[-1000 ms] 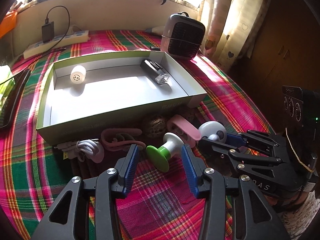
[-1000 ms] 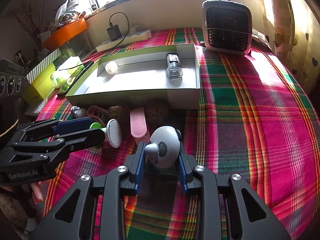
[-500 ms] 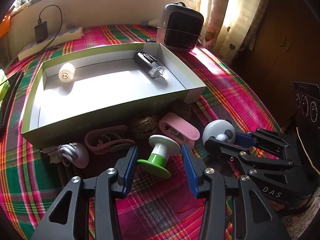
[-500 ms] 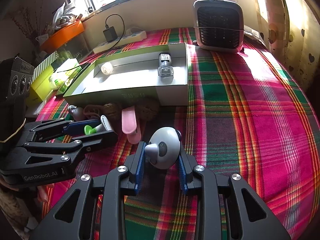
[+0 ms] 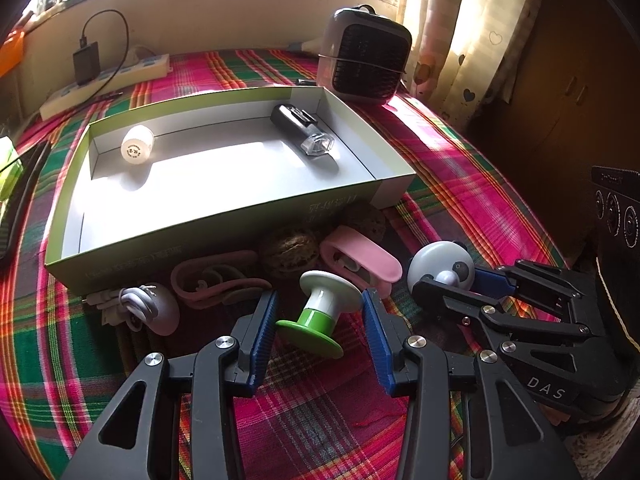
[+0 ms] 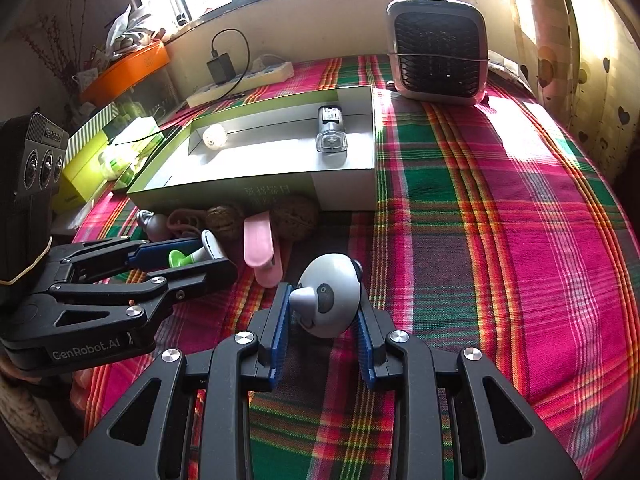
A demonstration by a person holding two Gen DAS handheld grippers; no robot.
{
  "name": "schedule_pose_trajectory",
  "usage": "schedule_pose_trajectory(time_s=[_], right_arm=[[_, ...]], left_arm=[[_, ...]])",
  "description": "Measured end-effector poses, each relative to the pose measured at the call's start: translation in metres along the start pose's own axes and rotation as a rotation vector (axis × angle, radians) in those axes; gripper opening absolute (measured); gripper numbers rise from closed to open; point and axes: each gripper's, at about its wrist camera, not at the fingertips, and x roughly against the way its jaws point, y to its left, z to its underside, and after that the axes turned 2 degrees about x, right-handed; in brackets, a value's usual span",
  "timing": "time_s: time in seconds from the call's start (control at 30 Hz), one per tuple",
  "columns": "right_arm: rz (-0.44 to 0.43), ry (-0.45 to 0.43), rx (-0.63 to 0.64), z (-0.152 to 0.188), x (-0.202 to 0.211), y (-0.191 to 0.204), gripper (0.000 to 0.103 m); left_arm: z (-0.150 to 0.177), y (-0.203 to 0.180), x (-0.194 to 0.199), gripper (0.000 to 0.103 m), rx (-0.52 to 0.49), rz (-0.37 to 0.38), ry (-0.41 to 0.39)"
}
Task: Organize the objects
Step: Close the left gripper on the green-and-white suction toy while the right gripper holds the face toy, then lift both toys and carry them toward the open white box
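— Gripping anything on the right?

— Yes. The right gripper [image 6: 322, 320] has its jaws clamped on the grey panda-faced ball [image 6: 329, 300], one blue pad on each flank, low over the plaid tabletop [image 6: 500, 240].

— And the left?

— The left gripper [image 5: 318, 330] stands wide, jaws just closing, with the green-and-white knobbed piece [image 5: 322, 310] lying tilted between them; neither pad touches it yet.

— Where is the box?

— The green open box [image 5: 208, 216] sits at twelve o'clock from the left jaws. Inside it, a small white bulb-like cap [image 5: 137, 145] lies at the far left corner and a black-and-clear device [image 5: 302, 130] near the far right wall.

— What lies outside?

— Along the box's near wall: a white coiled cable [image 5: 138, 306] at ten o'clock, a pink strap [image 5: 216, 280] beside it, two brown lumps, possibly walnuts [image 5: 289, 252], though shadow blurs them, and a pink clip [image 5: 360, 258] at one o'clock. A grey heater [image 6: 438, 52] stands beyond the box.
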Motion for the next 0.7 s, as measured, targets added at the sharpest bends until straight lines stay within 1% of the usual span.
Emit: schedule_pose_trajectory(time_s=[0.7], right_arm=[[-0.001,0.000,0.000,0.0003,-0.0003,-0.0002,0.031]], left_arm=[[0.0011,-0.0007,0.0025,0.040,0.001,-0.002,-0.014]])
